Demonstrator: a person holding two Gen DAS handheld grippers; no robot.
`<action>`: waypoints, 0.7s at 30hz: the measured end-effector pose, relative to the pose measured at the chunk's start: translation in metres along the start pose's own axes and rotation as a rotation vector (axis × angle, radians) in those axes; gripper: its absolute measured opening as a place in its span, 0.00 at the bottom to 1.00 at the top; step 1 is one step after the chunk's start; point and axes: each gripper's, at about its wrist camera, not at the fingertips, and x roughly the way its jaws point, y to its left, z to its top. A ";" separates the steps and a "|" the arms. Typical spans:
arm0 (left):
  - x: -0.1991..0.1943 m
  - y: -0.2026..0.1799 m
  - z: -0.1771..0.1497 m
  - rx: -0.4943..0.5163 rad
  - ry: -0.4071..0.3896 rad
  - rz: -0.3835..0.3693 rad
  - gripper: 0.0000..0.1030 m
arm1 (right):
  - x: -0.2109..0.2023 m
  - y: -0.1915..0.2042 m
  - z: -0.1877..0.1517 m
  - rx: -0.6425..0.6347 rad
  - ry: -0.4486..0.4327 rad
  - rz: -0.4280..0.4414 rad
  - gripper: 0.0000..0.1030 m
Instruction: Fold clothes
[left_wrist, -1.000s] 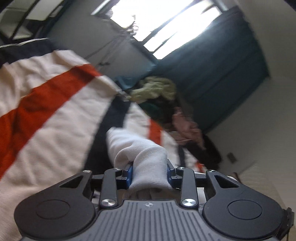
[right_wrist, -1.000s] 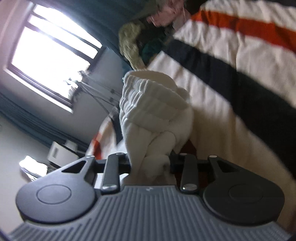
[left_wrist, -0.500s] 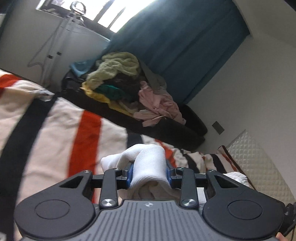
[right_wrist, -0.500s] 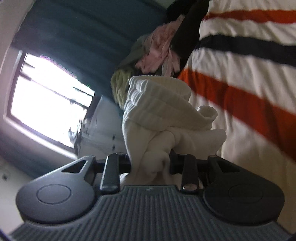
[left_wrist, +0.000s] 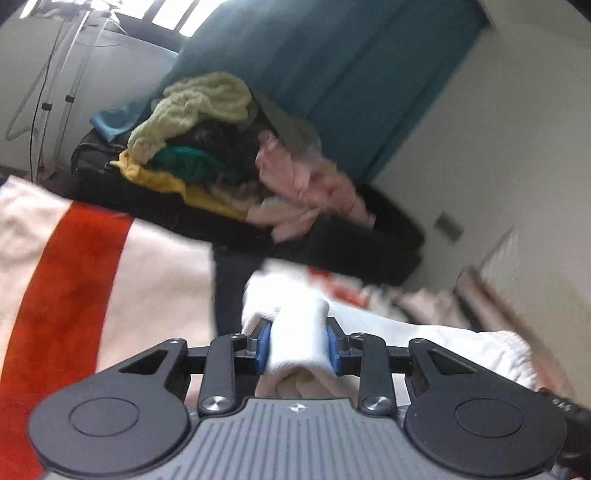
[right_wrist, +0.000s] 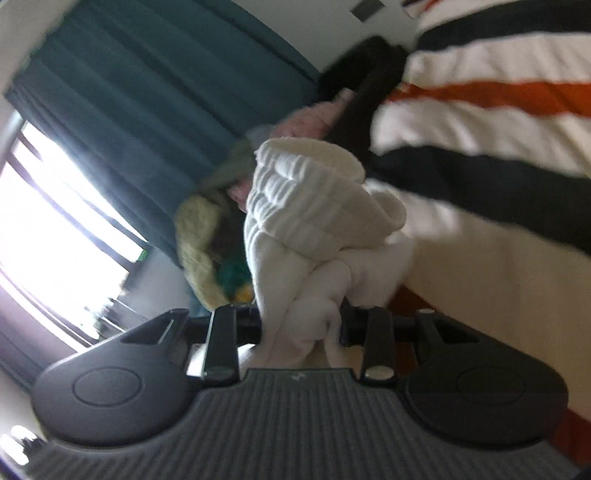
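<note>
The white cloth (left_wrist: 297, 332) is pinched at both ends and held up over the striped blanket (left_wrist: 74, 266). The left gripper (left_wrist: 297, 345) has its blue fingers (left_wrist: 263, 345) squeezed tight on a small fold of it. The right gripper (right_wrist: 301, 325) has its fingers shut on a fat, bunchy part of the white cloth (right_wrist: 314, 221). Behind is a big pile of clothes (left_wrist: 207, 140) and a blue curtain (left_wrist: 332, 66).
</note>
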 end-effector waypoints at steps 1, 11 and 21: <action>0.001 0.011 -0.017 0.017 0.009 0.006 0.31 | -0.001 -0.011 -0.016 -0.025 0.015 -0.010 0.36; -0.024 0.024 -0.077 0.238 0.075 0.056 0.37 | -0.021 -0.072 -0.083 0.153 0.084 -0.100 0.44; -0.152 -0.080 -0.066 0.442 -0.012 0.019 0.57 | -0.108 0.011 -0.057 0.030 0.123 -0.186 0.43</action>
